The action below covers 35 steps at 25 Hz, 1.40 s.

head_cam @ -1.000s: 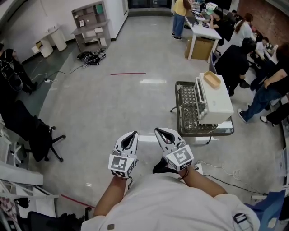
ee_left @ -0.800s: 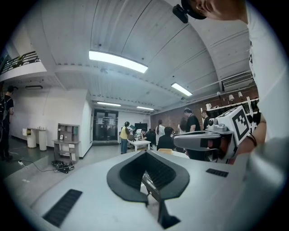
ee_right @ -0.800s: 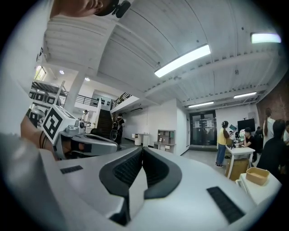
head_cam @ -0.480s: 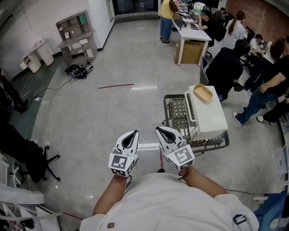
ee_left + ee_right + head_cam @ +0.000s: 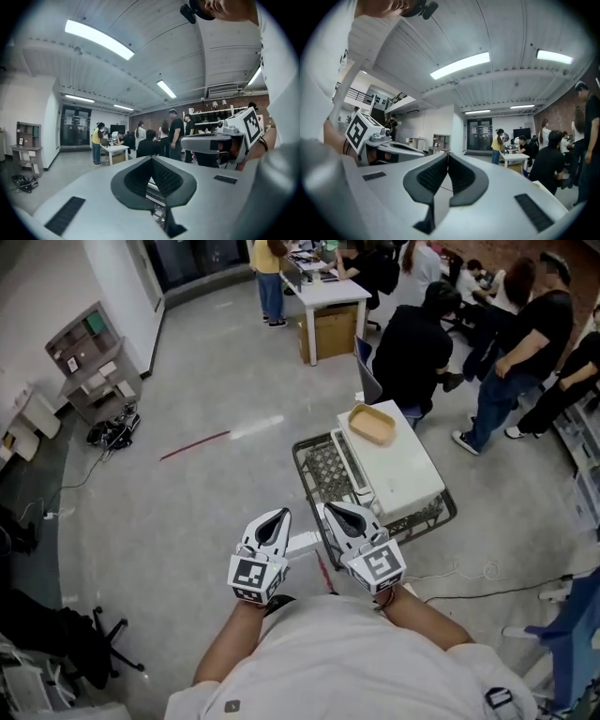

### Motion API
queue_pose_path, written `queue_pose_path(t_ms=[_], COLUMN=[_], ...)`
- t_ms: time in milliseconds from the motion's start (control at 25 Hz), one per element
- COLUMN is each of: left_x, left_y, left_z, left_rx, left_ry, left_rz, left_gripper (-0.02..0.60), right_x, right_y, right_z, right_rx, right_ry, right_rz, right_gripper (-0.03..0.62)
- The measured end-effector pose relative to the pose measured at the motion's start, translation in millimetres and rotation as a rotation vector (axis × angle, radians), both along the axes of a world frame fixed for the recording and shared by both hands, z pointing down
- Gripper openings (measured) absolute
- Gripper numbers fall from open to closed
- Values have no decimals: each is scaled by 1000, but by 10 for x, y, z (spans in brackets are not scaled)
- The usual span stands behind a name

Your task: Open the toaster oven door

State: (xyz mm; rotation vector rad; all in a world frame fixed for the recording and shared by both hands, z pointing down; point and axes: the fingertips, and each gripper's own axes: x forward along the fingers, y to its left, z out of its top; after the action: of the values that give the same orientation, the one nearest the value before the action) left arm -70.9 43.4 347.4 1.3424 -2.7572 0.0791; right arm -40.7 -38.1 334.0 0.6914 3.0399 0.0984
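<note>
Head view: the toaster oven has slid from well ahead and off to my right down to just beyond the right gripper, so the walk-up is nearly over and the task itself has not begun. It sits on a wire cart with a tan tray on its top. The long bar that I take for the door handle runs along the side facing my left, so the door should swing out over the cart's bare mesh. The left gripper hangs just beside the right one, both held close to my chest as they were a second ago. Neither touches the oven. The open floor lies to the left of the cart. People stand close behind its far side, and a cable trails on the floor at my right. I judge the left side the roomier approach. The cart's near corner is the edge to mind.

Left gripper view: the fingers are pressed together with nothing between them. A sliver of white and mesh shows under the tips, probably the cart, though I cannot be sure. The right gripper floats at the right edge, apart from this one.

Right gripper view: its fingers are also pressed together and empty, pointing across the room. They will have to spread before they can take the handle.
</note>
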Motion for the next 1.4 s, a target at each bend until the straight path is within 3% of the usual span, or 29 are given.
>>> queue_pose_path(t_ms=[120, 360, 520, 1040, 1400], left_x=[-112, -363, -575, -1905, -2286], left_y=[-381, -965, -1205, -1051, -1020], left_z=[41, -24, 84, 67, 198], left_rx=[13, 0, -5, -31, -61], left_ry=[28, 1, 3, 7, -9], left_rz=[93, 275, 390, 622, 820], left_gripper=[17, 17, 17, 17, 17], right_x=[-27, -142, -341, -1525, -1819], right_y=[-294, -727, -948, -666, -636], right_z=[24, 14, 89, 41, 160], right_rx=[15, 71, 56, 29, 15], right_ry=[3, 21, 24, 68, 79], right_rz=[83, 260, 362, 591, 784], right_gripper=[18, 18, 18, 18, 18])
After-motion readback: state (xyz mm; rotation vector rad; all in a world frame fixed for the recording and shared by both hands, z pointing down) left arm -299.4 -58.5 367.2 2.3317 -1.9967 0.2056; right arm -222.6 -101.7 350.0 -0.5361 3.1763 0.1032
